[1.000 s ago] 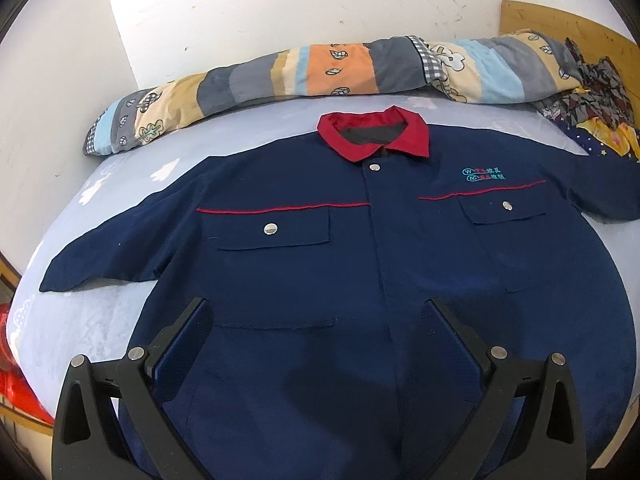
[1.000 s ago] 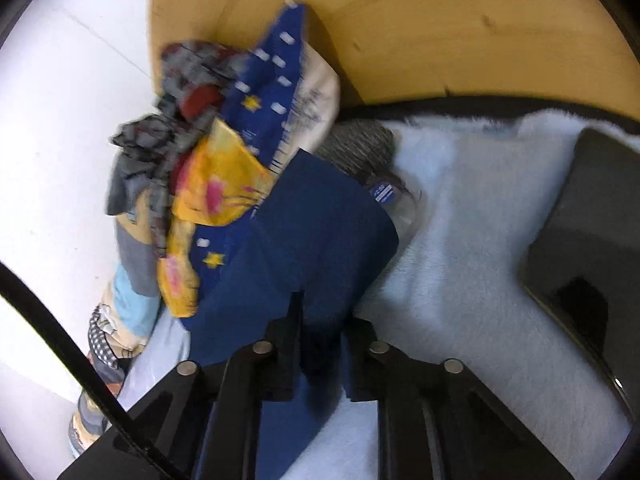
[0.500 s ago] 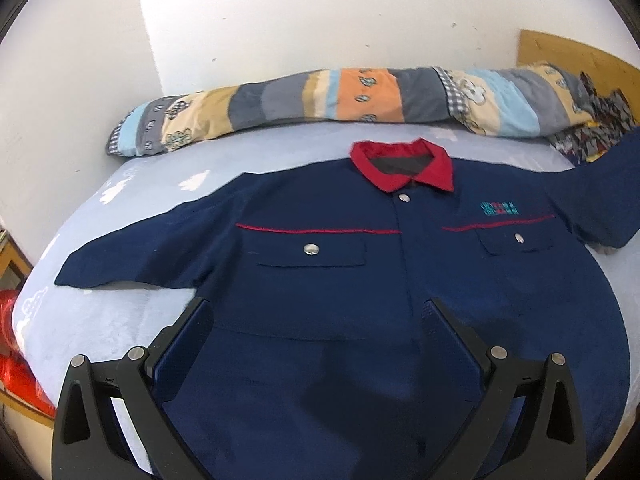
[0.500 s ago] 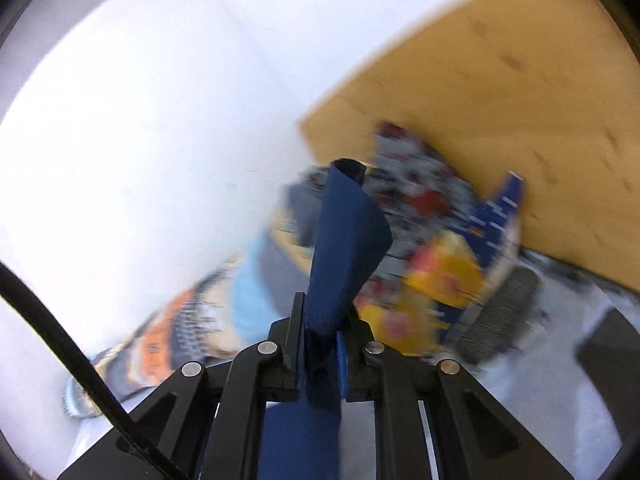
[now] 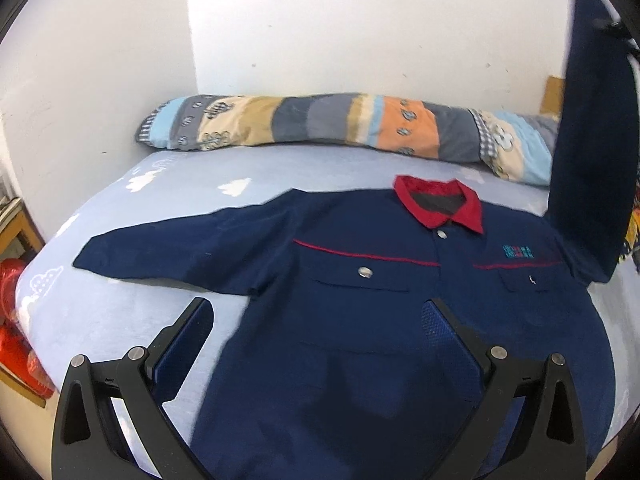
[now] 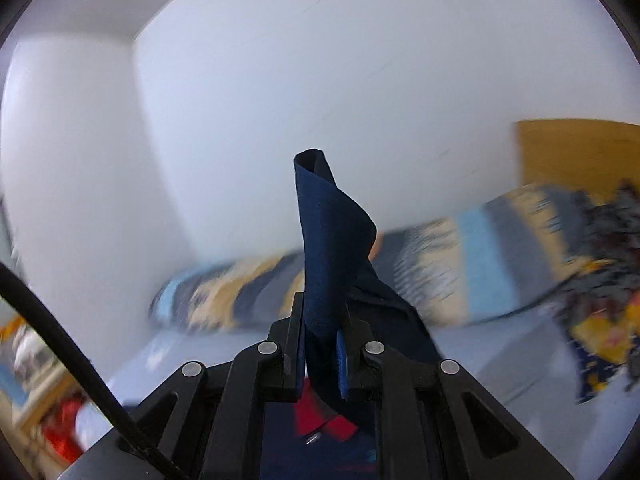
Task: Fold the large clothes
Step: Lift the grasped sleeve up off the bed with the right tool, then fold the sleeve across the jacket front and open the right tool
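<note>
A navy work jacket [image 5: 360, 320] with a red collar [image 5: 438, 206] lies face up on the bed. Its left sleeve [image 5: 168, 252] lies flat toward the left. Its right sleeve [image 5: 588, 152] is lifted upright at the right edge of the left wrist view. My right gripper [image 6: 322, 320] is shut on that sleeve's cuff [image 6: 328, 240], high above the collar [image 6: 320, 416]. My left gripper [image 5: 316, 320] is open and empty, hovering over the jacket's lower front.
A long patchwork pillow [image 5: 340, 126] lies along the white wall. The light blue sheet [image 5: 100, 320] covers the bed. Red items [image 5: 12, 312] sit off the left bed edge. A pile of colourful clothes [image 6: 600, 280] and a wooden headboard [image 6: 580, 152] are at the right.
My right gripper has lifted the right sleeve off the bed and swung it up and to the left over the jacket. My left gripper has shifted left.
</note>
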A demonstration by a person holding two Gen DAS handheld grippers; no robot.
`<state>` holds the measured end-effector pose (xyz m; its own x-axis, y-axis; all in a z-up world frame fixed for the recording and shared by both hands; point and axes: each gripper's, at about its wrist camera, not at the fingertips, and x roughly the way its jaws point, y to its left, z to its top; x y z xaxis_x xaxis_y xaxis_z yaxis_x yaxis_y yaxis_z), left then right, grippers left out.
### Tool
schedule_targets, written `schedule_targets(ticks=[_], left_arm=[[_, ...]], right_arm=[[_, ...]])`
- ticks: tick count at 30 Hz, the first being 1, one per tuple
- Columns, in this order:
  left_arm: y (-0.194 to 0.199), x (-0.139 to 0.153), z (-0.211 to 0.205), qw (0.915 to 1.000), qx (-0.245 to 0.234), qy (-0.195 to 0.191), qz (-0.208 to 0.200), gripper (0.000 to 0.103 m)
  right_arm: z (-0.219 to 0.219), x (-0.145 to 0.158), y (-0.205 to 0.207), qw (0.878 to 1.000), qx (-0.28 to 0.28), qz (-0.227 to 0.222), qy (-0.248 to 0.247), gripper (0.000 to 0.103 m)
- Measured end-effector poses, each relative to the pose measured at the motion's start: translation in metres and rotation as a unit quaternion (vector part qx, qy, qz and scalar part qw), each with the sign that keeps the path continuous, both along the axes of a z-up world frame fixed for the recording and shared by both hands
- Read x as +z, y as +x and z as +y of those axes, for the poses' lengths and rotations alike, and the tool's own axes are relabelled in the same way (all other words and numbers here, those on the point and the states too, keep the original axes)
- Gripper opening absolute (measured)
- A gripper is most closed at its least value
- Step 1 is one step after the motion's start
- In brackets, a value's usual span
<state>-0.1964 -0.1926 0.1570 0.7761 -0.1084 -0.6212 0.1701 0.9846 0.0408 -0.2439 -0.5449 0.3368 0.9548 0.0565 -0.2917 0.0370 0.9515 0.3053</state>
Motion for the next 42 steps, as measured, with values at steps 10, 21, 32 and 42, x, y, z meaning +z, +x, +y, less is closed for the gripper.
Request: schedule_targets(ticks=[10,21,32,42], left_arm=[[0.004,0.017,0.076,0.9961,0.074,-0.046,-0.012,0.103],[0.005,0.018,0.077,0.9962,0.068,-0.055,-0.002,0.103],[0.007,0.01,0.064,0.9977,0.058,-0.036,0.006,0.103],[0.01,0.009,0.065,0.9974,0.063,-0.035,0.006,0.103]], right_arm=[[0.222,-0.224,0.051,0.966,0.154,0.193,-0.073,0.012],[0.258,-0.29,0.029,0.92,0.266,0.267,-0.109,0.067],[0.028,-0.257,0.036,0.947,-0.075,0.289,-0.114,0.083],[0.015,-0.278,0.039,0.927,-0.106,0.352,-0.077,0.08]])
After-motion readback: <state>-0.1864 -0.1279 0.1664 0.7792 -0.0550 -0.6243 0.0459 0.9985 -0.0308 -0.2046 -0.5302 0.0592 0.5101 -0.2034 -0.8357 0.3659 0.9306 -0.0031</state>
